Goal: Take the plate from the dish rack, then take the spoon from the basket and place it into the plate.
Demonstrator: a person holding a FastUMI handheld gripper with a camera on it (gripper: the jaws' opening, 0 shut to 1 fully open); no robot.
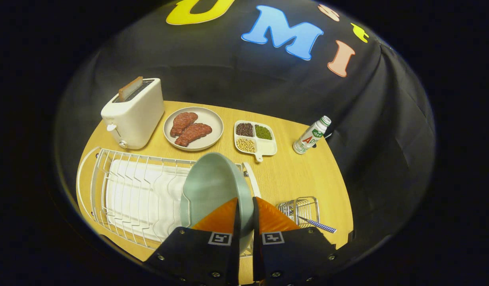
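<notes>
A pale green plate (212, 186) stands on edge, tilted, over the right end of the white wire dish rack (121, 186). My gripper (245, 206) is shut on the plate's rim, one finger on each face. To the right of my fingers a small wire basket (300, 208) sits on the wooden table (304, 174). A spoon with a blue checked handle (318, 225) sticks out of the basket toward the right.
Beyond the rack stand a white toaster (134, 113) with a slice in it, a grey plate of meat (193, 128), a white divided dish of beans (254, 137) and a small bottle (311, 136). The black cloth wall closes the back and right.
</notes>
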